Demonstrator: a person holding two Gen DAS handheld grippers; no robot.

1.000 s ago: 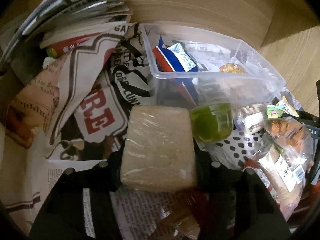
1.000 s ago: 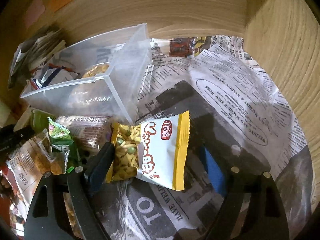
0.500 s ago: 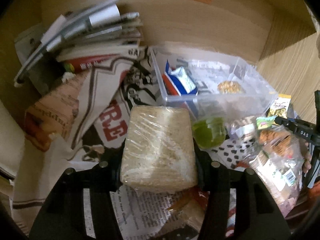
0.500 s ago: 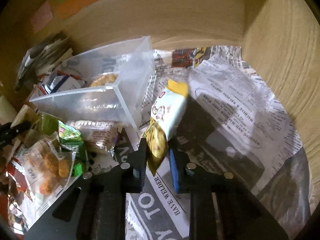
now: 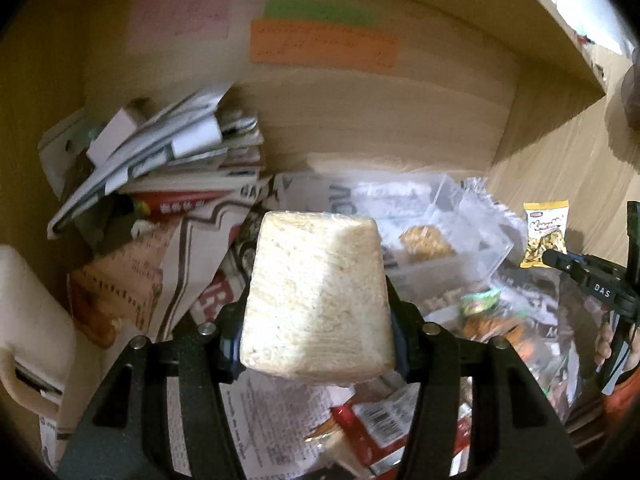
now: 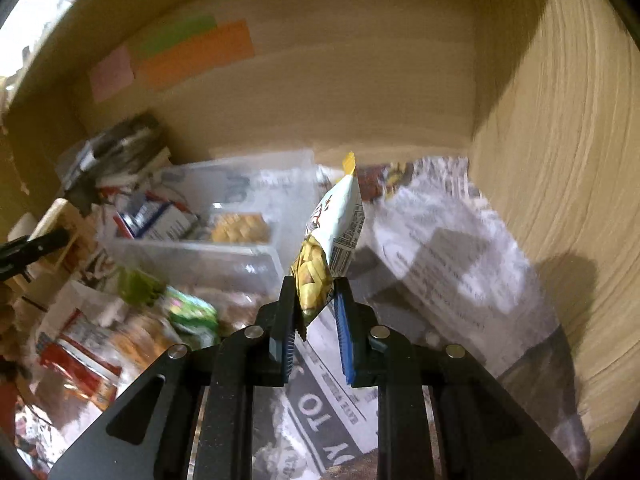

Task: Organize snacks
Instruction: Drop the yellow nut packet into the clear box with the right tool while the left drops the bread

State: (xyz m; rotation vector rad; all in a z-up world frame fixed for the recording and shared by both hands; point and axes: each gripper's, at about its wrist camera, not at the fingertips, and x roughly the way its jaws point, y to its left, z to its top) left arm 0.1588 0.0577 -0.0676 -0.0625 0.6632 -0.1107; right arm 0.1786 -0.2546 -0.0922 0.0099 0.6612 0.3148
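My left gripper [image 5: 316,320] is shut on a pale rice-cake block [image 5: 316,296] wrapped in clear film, held above the newspaper. My right gripper [image 6: 314,300] is shut on a small white-and-yellow snack packet [image 6: 330,236], held upright to the right of the clear plastic bin [image 6: 192,256]. The packet also shows in the left wrist view [image 5: 545,234], with the right gripper [image 5: 560,261] below it. The bin [image 5: 472,232] holds a blue-and-white packet [image 6: 154,220] and a golden snack [image 6: 240,229].
Loose snack bags [image 6: 132,320] lie in front of the bin on newspaper [image 6: 440,272]. A stack of papers and magazines [image 5: 160,156] sits at the back left. Wooden walls [image 6: 560,160] close the back and right side. Sticky notes [image 5: 324,42] are on the back wall.
Both grippers have risen and tilted up. The right gripper closed on the white-and-yellow packet and lifted it off the newspaper. The left keeps holding the rice-cake block.
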